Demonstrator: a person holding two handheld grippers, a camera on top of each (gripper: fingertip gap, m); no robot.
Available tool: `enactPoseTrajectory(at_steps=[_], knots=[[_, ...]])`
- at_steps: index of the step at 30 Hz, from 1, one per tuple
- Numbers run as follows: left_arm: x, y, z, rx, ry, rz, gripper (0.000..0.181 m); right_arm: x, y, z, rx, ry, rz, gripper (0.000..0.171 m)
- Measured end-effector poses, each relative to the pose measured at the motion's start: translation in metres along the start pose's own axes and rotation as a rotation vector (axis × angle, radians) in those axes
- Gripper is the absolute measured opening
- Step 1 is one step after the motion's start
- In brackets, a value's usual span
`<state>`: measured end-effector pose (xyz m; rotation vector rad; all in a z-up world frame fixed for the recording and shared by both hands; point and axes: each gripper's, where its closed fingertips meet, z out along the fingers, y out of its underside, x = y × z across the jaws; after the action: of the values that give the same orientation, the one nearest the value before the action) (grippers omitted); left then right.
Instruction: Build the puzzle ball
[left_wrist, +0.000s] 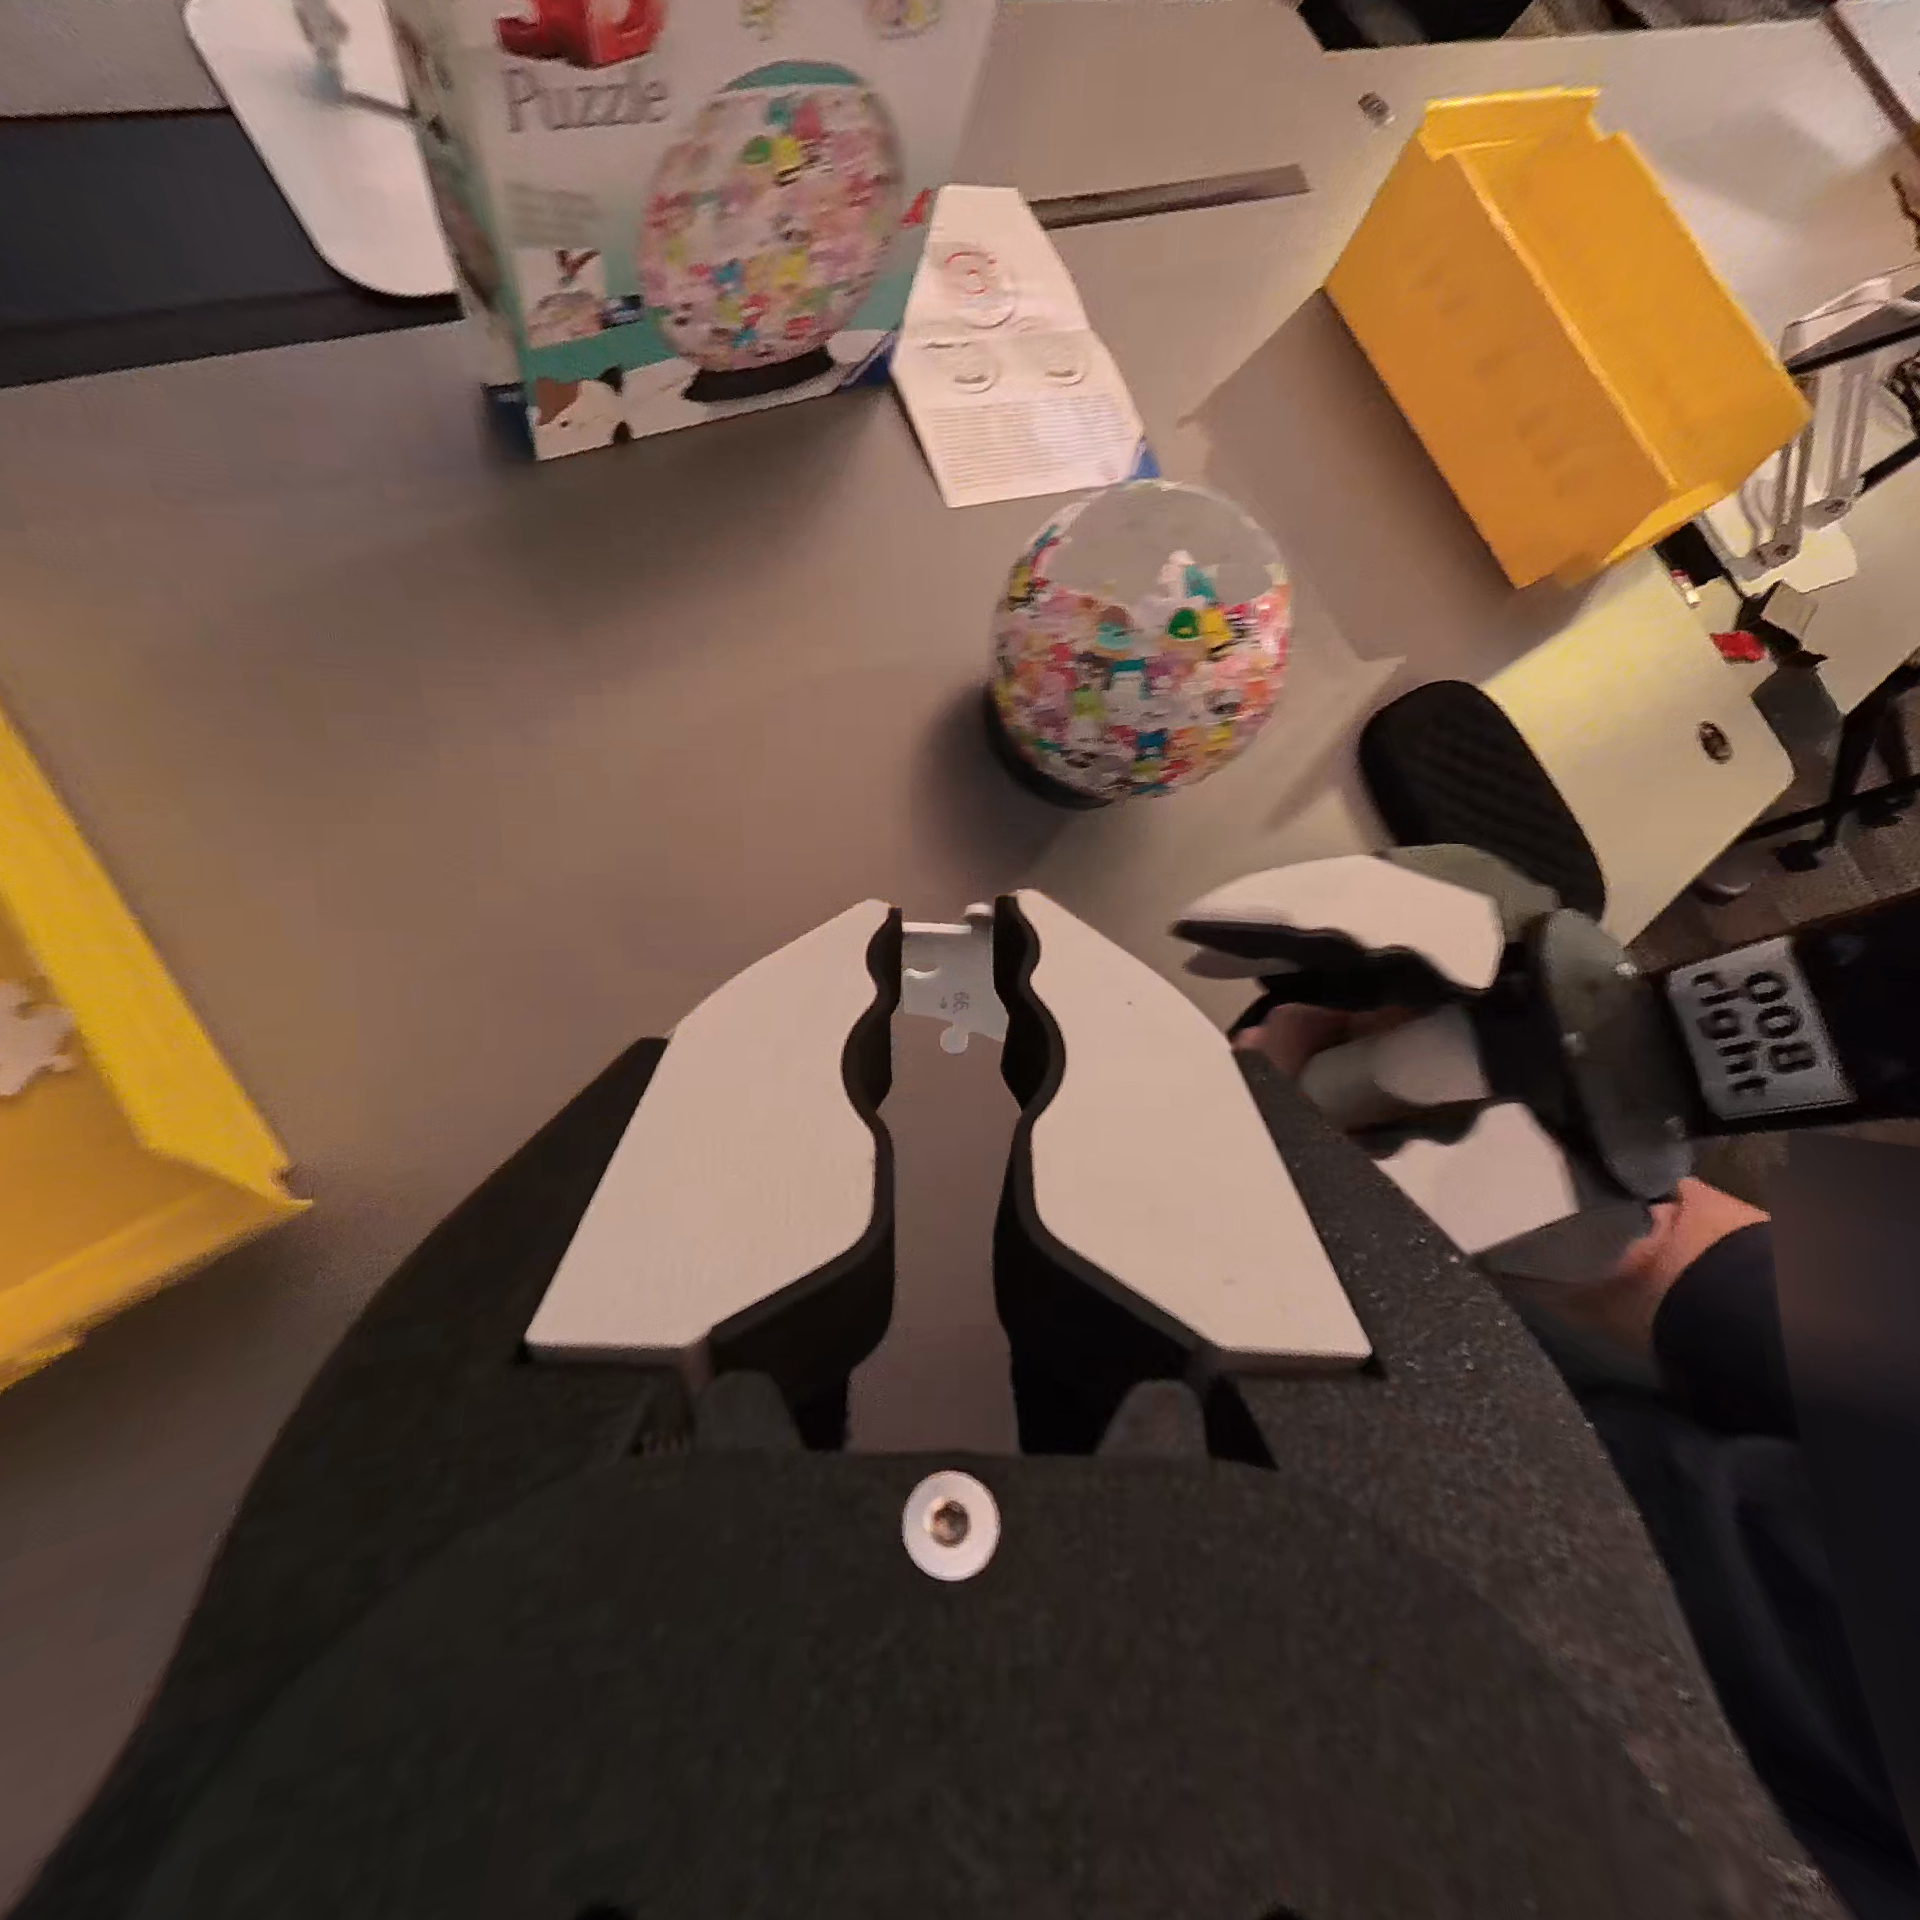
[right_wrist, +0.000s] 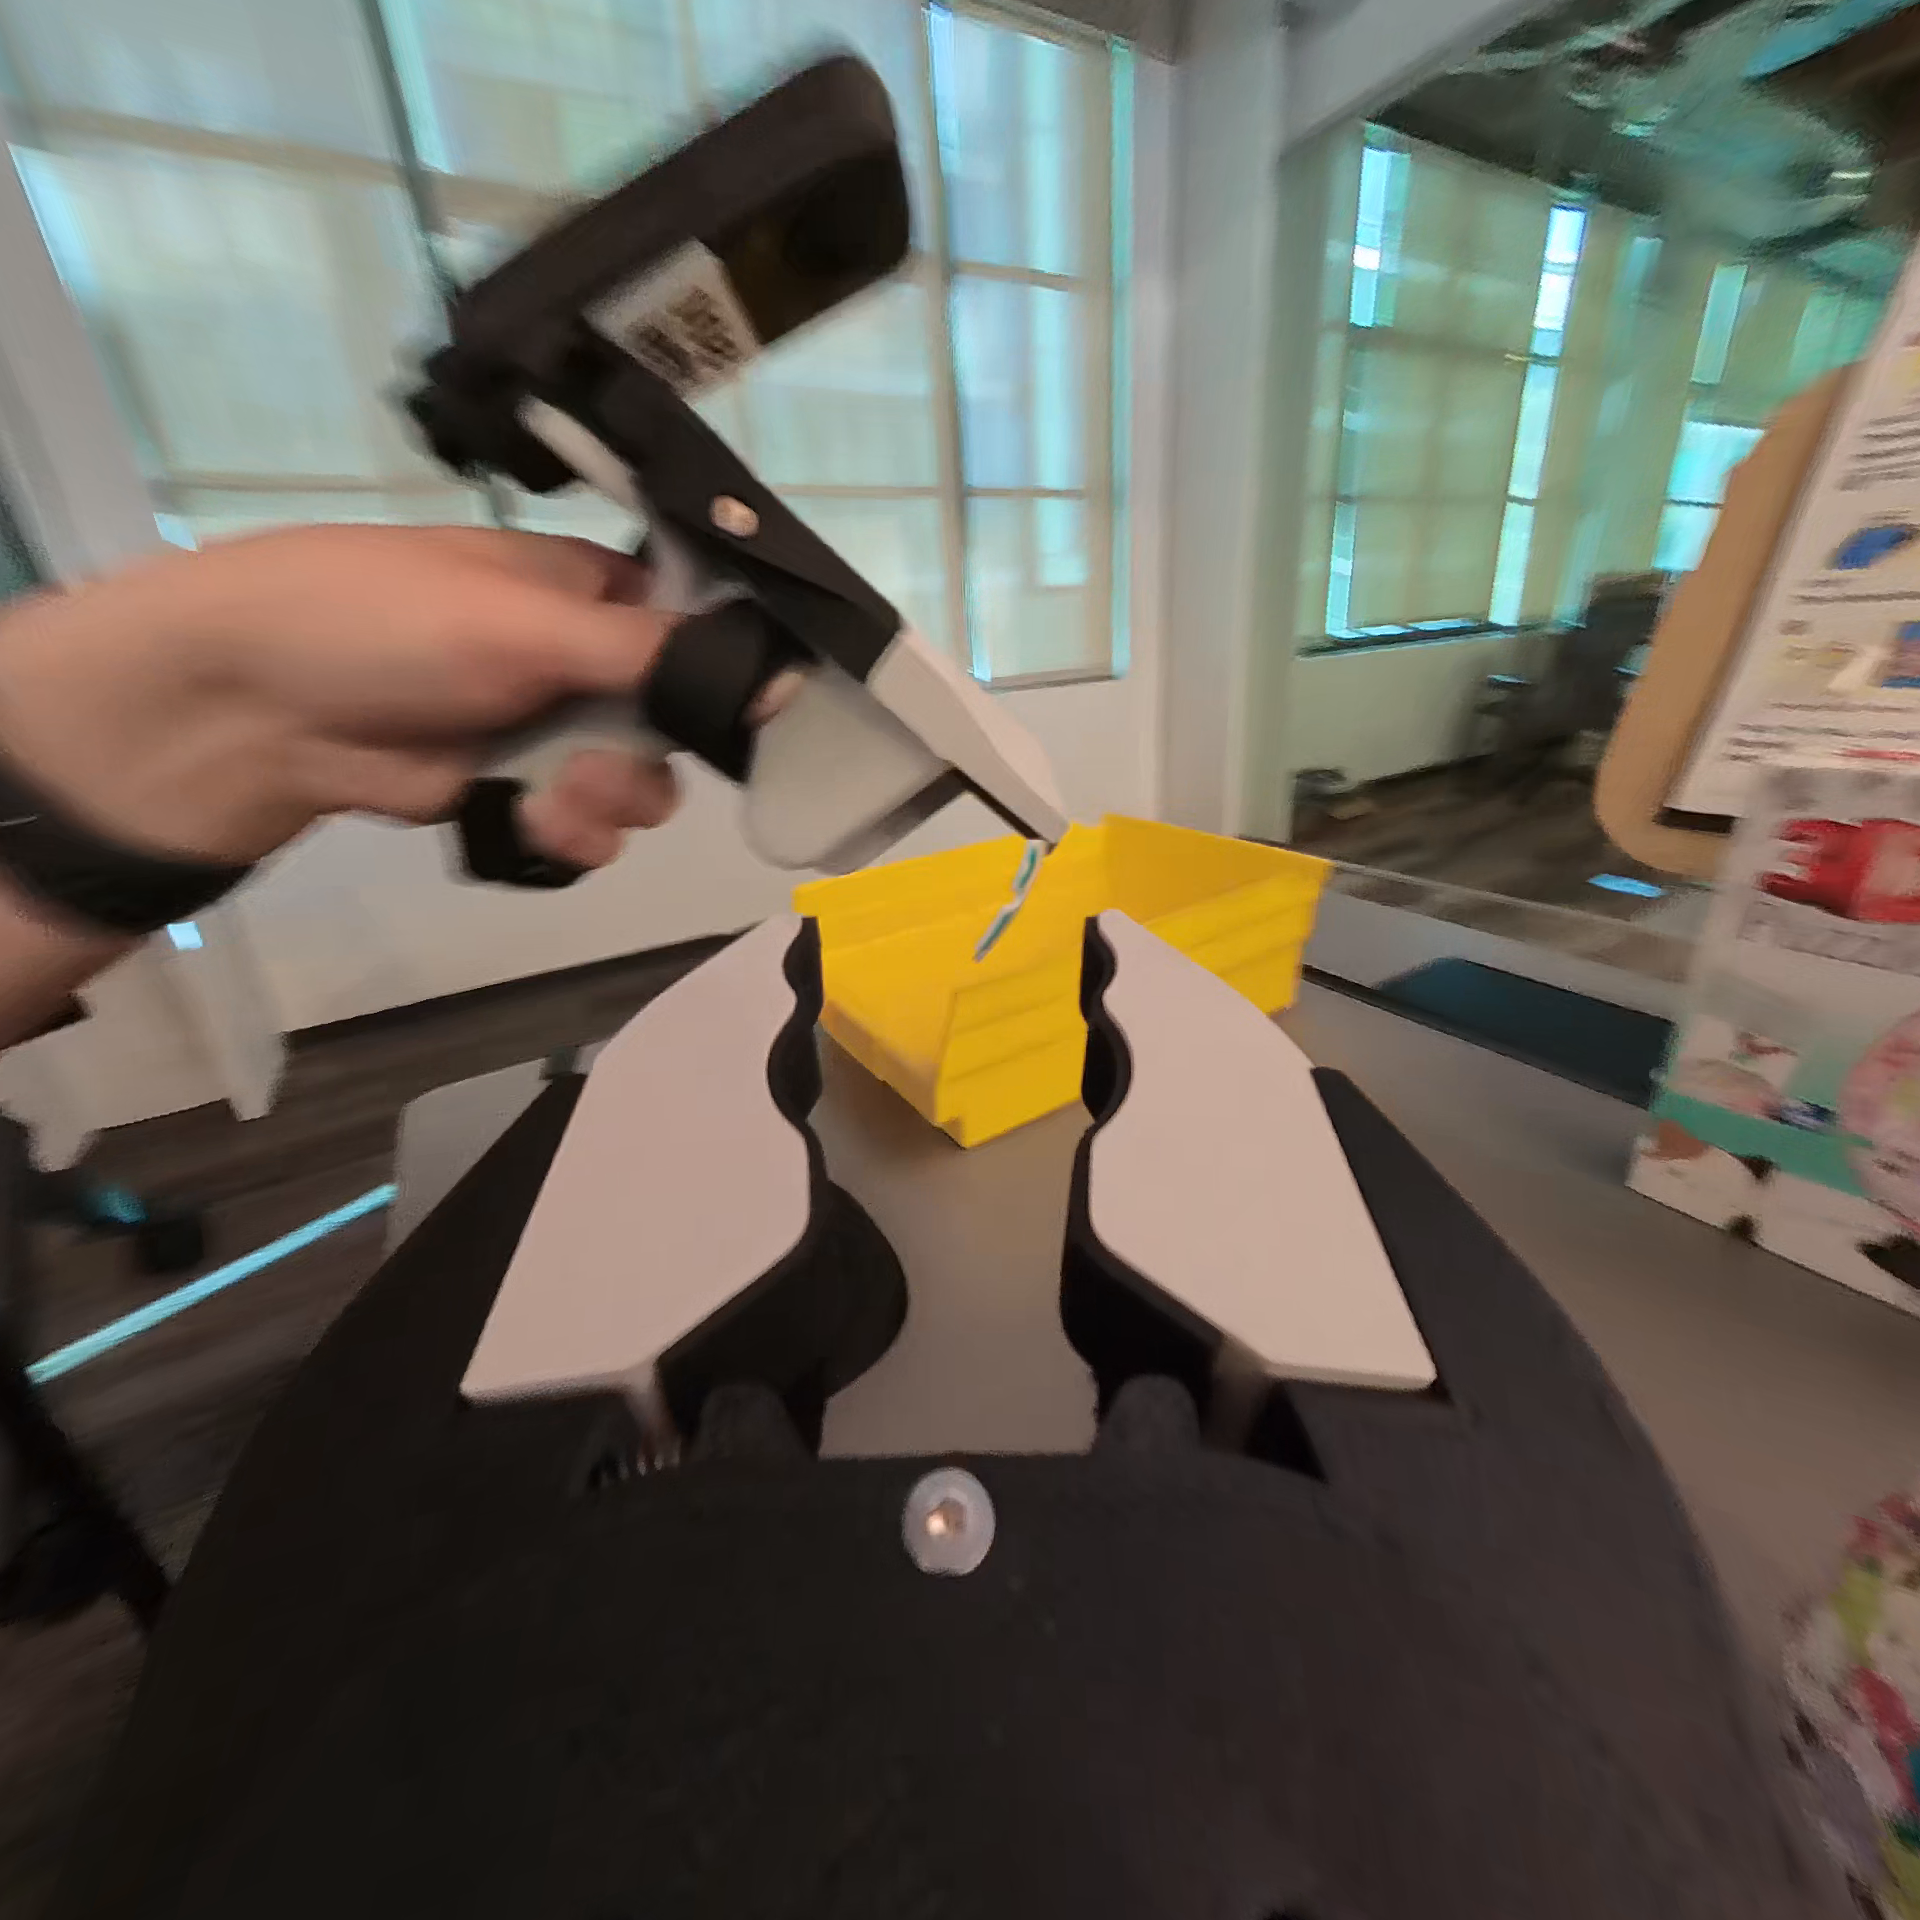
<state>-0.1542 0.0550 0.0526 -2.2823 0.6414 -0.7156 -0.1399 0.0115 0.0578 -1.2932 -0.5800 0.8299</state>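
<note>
My left gripper (left_wrist: 943, 935) is shut on a white-backed puzzle piece (left_wrist: 951, 982) and holds it above the grey table. The partly built puzzle ball (left_wrist: 1138, 649), colourful below and open at the top, sits on a black stand ahead and to the right. My right gripper (right_wrist: 945, 940) is open and empty. It also shows at the right of the left wrist view (left_wrist: 1340, 956). In the right wrist view the left gripper (right_wrist: 1023, 831) comes in from the upper left, held by a hand (right_wrist: 312, 686), with the piece (right_wrist: 1006, 899) hanging from its tips over a yellow bin.
The puzzle box (left_wrist: 686, 218) and an instruction sheet (left_wrist: 1013, 353) stand at the back of the table (left_wrist: 520, 675). One yellow bin (left_wrist: 1538, 343) is at the back right; another (left_wrist: 94, 1091) with loose pieces is at the left. A black chair (left_wrist: 1475, 790) is beside the table. The left gripper's tips are roughly 6 centimetres from the right gripper's. From the right gripper's tips to the partly built puzzle ball (left_wrist: 1138, 649) is close to 15 centimetres.
</note>
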Motion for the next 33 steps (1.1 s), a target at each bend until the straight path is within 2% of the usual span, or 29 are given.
enactPoseTrajectory(at_steps=[5,8,10,12,16,19,21,23,26,30,33], knots=[[0.050,0.001,0.000,0.070,0.065,-0.049,0.017,0.011,0.001,-0.011,-0.021,0.089,0.045,0.041],[0.067,0.002,0.004,0.088,0.081,-0.054,0.017,0.015,-0.002,-0.019,-0.003,0.060,0.123,0.037],[0.074,0.001,0.007,0.109,0.092,-0.058,0.017,0.015,-0.010,-0.029,0.038,0.019,0.147,0.009],[0.080,0.004,0.009,0.107,0.111,-0.046,0.017,0.021,-0.009,-0.036,0.019,0.014,0.144,0.003],[0.083,0.013,0.010,0.114,0.118,0.052,0.028,0.020,-0.006,-0.056,-0.109,-0.169,0.232,0.003],[0.111,0.033,0.019,0.069,0.277,0.136,0.029,0.011,-0.013,-0.083,-0.221,-0.376,0.352,0.003],[0.130,0.046,0.029,0.061,0.374,0.190,0.028,0.007,-0.005,-0.103,-0.356,-0.453,0.387,0.003],[0.144,0.061,0.040,0.057,0.433,0.254,0.023,0.004,0.005,-0.121,-0.448,-0.479,0.344,0.003],[0.159,0.089,0.060,-0.006,0.513,0.347,0.003,0.003,0.023,-0.143,-0.520,-0.482,0.323,0.003],[0.159,0.106,0.087,-0.047,0.546,0.354,0.003,0.011,0.051,-0.160,-0.567,-0.465,0.349,0.003],[0.156,0.101,0.094,-0.014,0.600,0.299,0.002,0.021,0.054,-0.161,-0.493,-0.448,0.382,0.003]])
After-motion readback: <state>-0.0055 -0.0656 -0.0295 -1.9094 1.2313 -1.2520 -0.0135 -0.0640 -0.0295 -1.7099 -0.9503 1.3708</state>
